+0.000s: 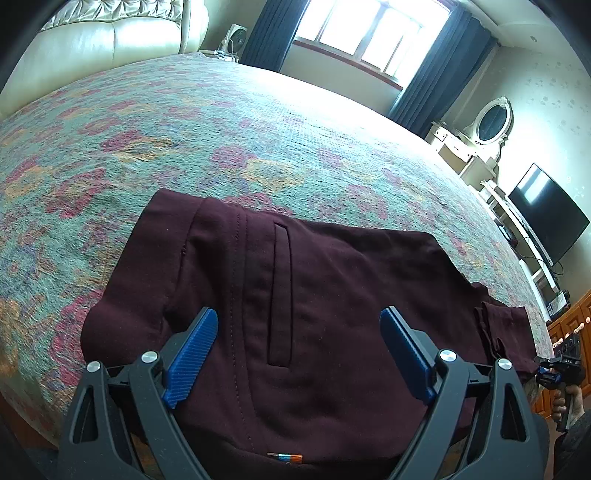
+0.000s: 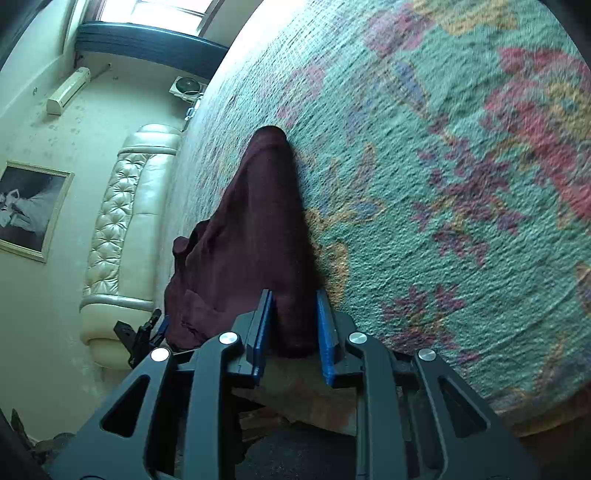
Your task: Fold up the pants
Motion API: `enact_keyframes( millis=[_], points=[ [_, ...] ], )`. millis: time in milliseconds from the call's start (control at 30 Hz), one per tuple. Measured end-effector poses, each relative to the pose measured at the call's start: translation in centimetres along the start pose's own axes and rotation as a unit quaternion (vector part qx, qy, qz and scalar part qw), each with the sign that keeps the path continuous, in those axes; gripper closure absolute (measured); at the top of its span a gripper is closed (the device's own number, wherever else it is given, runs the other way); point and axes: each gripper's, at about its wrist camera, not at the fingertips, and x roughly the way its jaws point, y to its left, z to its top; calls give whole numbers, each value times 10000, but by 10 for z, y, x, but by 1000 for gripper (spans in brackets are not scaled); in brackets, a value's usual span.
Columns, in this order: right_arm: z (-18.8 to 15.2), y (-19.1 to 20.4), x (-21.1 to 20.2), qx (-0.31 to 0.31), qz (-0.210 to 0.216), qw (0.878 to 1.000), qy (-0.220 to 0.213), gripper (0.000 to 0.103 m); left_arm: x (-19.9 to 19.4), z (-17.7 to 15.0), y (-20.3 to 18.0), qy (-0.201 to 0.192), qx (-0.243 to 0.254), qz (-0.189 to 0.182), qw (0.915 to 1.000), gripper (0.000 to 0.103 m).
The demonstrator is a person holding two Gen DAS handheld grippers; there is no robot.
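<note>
Lying on the bed (image 1: 229, 122), maroon pants (image 1: 295, 280), waist end nearest. Hovering wide open over the waistband, left gripper (image 1: 298, 345). Closing narrow around the leg end, right gripper (image 2: 293, 325). Probably needing next: carrying legs toward waist. Beyond: headboard (image 1: 103, 40), window (image 1: 373, 33), television (image 1: 546, 212).

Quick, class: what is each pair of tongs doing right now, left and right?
Left tongs: open wide above the pants, holding nothing.
Right tongs: partly closed around the pants' end; a firm grip cannot be told.
</note>
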Motion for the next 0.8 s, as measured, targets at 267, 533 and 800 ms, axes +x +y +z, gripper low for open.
enact_keyframes(
  millis=[267, 533, 800],
  points=[
    [-1, 90, -10, -474, -194, 9926, -1102, 58, -2, -3, -1, -6, 57, -28, 10000, 14],
    [-34, 152, 122, -1028, 605, 9928, 117, 55, -1, -1, -3, 34, 69, -36, 10000, 14],
    [-40, 143, 144, -998, 630, 9927, 238, 55, -20, 26, 13, 395, -242, -519, 9976, 14]
  ],
)
